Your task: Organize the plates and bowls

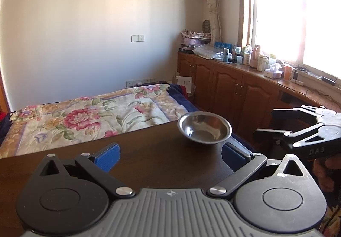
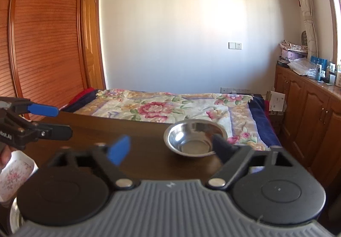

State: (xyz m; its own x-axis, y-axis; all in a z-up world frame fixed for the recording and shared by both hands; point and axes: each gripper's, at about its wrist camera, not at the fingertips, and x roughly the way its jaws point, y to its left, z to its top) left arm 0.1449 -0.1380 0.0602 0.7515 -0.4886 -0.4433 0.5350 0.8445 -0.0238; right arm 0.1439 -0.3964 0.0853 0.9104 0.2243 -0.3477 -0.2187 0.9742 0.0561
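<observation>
A shiny steel bowl (image 1: 204, 128) (image 2: 195, 138) stands upright and empty near the far right corner of the dark wooden table (image 1: 149, 151) (image 2: 138, 130). My left gripper (image 1: 170, 156) is open just short of the bowl, blue pads wide apart with nothing between them; the right wrist view shows it at the left edge (image 2: 59, 119). My right gripper (image 2: 170, 147) is open too, its right finger overlapping the bowl's near rim in the picture, with neither pad pressing on it. It also shows at the right (image 1: 266, 122). A white floral square dish (image 2: 15, 173) lies at the lower left.
Just past the table's far edge is a bed with a flowered quilt (image 1: 85, 115) (image 2: 159, 106). Wooden cabinets (image 1: 234, 92) crowded with bottles and boxes run along the right under a bright window. A wooden wardrobe (image 2: 42, 34) stands at the left. A bit of steel (image 2: 15, 215) shows under the dish.
</observation>
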